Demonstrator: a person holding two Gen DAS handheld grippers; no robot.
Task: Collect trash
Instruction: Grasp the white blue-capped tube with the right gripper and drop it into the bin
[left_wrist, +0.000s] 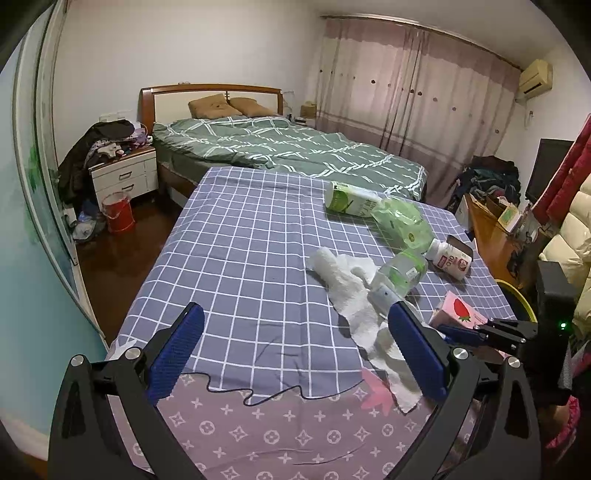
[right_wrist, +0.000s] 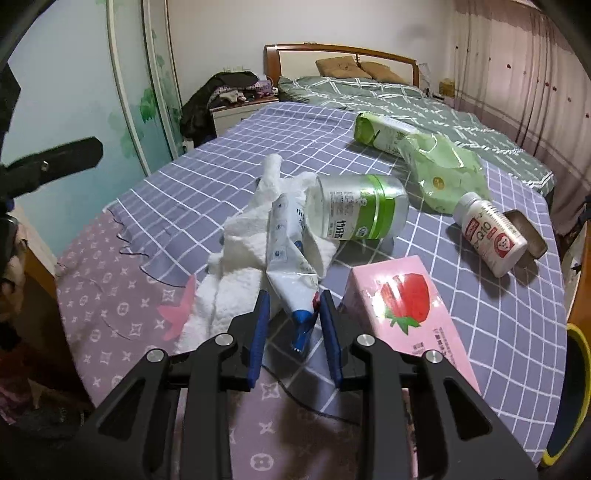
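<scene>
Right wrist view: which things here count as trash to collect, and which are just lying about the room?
Trash on the checked cloth:
- squeezed tube, between the right gripper's pads
- paper towel
- clear bottle
- green carton
- green bag
- pill bottle
- strawberry box

Just lying about:
- bed
- pillows
- clothes pile
- curtain

A squashed white tube (right_wrist: 291, 273) with a blue end lies on the checked cloth (right_wrist: 207, 177), partly on a crumpled white paper towel (right_wrist: 240, 236). A clear bottle (right_wrist: 356, 212) with a green band lies on its side touching them. Near it are a pink strawberry box (right_wrist: 406, 314), a white pill bottle (right_wrist: 489, 238), a green bag (right_wrist: 443, 173) and a green carton (right_wrist: 380, 133).
</scene>
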